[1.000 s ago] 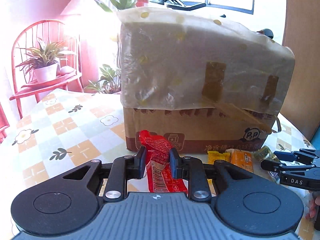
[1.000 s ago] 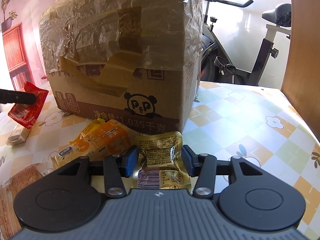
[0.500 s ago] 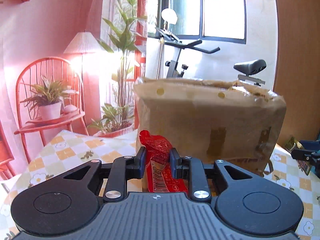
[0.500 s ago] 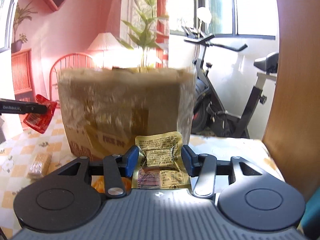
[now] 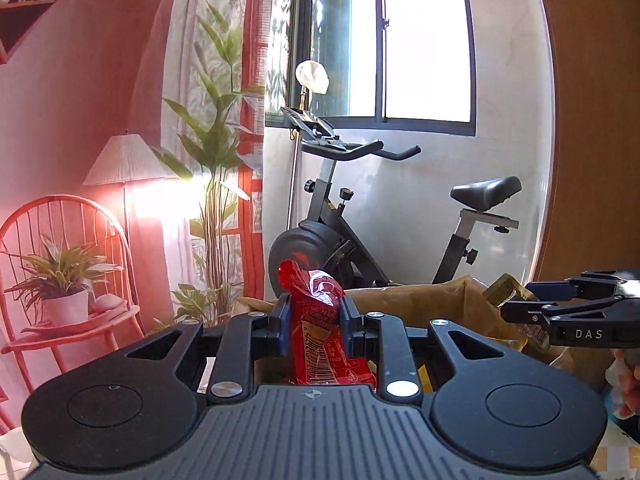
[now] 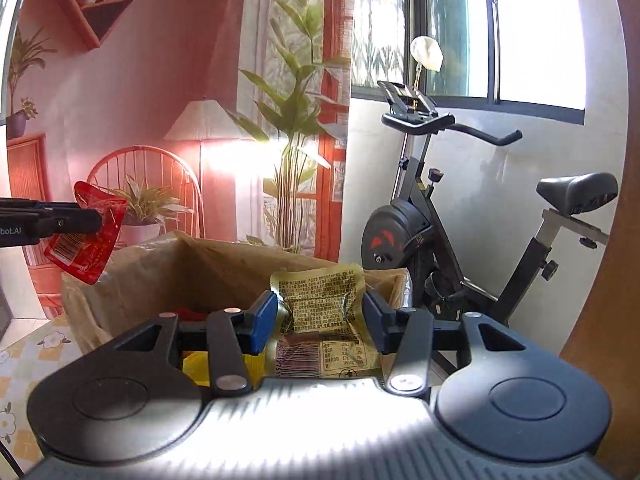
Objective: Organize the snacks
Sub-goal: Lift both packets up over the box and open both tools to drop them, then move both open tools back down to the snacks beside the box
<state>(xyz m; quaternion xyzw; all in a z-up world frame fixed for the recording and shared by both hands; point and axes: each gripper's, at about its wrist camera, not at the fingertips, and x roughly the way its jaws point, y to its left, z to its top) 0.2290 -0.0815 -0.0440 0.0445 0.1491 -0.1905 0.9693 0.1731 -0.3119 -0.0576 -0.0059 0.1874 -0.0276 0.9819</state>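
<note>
My left gripper is shut on a red snack packet and holds it above the open top of a cardboard box. My right gripper is shut on a gold snack packet, also raised over the box. Each view shows the other gripper side-on: the right one at the right edge with the gold packet, the left one at the left edge with the red packet. Inside the box, red and yellow packets show dimly.
An exercise bike stands behind the box near a window. A lamp, tall plant and red chair with a potted plant stand at the back left. The flowered tablecloth shows at lower left.
Both grippers have risen from table level beside the box to above its open top, each still holding its packet. The box front has dropped out of view and its inside shows.
</note>
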